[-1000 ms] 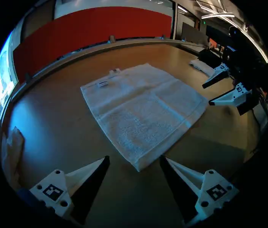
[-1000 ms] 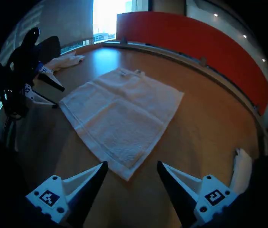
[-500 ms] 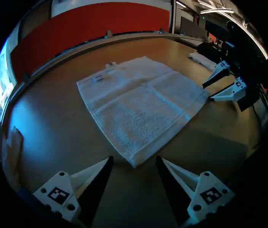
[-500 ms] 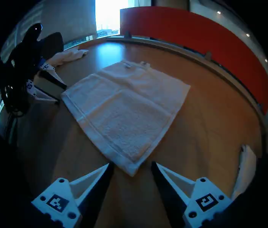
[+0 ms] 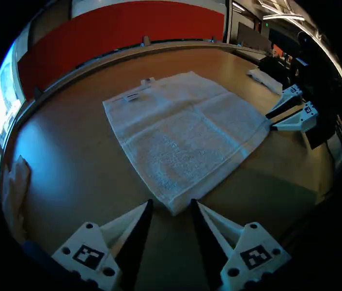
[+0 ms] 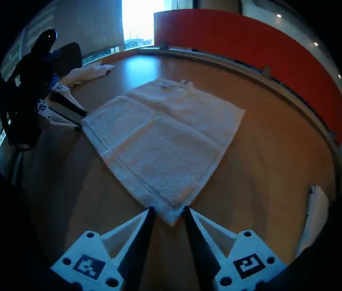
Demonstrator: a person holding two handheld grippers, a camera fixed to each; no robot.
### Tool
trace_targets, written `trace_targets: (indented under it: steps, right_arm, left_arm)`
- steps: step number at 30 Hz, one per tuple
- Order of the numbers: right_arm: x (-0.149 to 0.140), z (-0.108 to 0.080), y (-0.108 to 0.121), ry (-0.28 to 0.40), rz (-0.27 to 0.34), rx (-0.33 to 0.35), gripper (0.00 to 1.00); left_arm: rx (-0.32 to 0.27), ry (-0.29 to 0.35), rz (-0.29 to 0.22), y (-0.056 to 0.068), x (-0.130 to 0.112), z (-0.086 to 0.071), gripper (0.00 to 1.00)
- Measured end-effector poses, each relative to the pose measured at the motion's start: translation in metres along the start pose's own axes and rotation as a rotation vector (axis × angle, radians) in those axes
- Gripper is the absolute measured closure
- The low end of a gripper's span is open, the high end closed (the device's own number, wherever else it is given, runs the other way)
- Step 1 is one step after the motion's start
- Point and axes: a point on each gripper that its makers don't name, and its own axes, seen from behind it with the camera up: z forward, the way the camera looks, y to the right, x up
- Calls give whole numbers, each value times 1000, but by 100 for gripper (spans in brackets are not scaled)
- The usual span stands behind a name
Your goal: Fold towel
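Closing on corners of the white towel (image 5: 185, 131).
Jaws of left gripper (image 5: 171, 202) and right gripper (image 6: 168, 209), narrowed from wide, each straddle one corner; cloth flat on the worktop (image 5: 74, 160); no pinch yet.

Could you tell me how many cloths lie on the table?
3: the spread towel in the middle, a bunched cloth on the window side, and a second cloth beyond the right gripper. More may be hidden.

I see the towel (image 5: 185, 131) flat on the table (image 5: 64, 155); its near corner lies between my left gripper's (image 5: 171, 203) fingers; my right gripper (image 6: 168, 209) straddles the neighbouring corner; a second cloth (image 5: 265, 80) lies beyond that gripper.
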Motion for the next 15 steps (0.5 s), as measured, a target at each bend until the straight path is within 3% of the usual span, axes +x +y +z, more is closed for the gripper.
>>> trace_targets:
  steps: [2, 5, 10, 12, 15]
  right_arm:
    - [0, 0, -1, 2, 3, -2, 70]
    - [0, 0, -2, 3, 5, -4, 76]
    - [0, 0, -2, 2, 4, -7, 81]
    - [0, 0, -2, 0, 6, -6, 82]
    - [0, 0, -5, -2, 17, 11, 84]
  left_arm:
    - [-3, -1, 3, 2, 0, 0, 51]
    - [-6, -2, 10, 5, 0, 0, 64]
    - [-2, -10, 4, 6, 0, -1, 72]
    - [3, -15, -6, 5, 0, 0, 84]
    - [13, -21, -31, 4, 1, 0, 86]
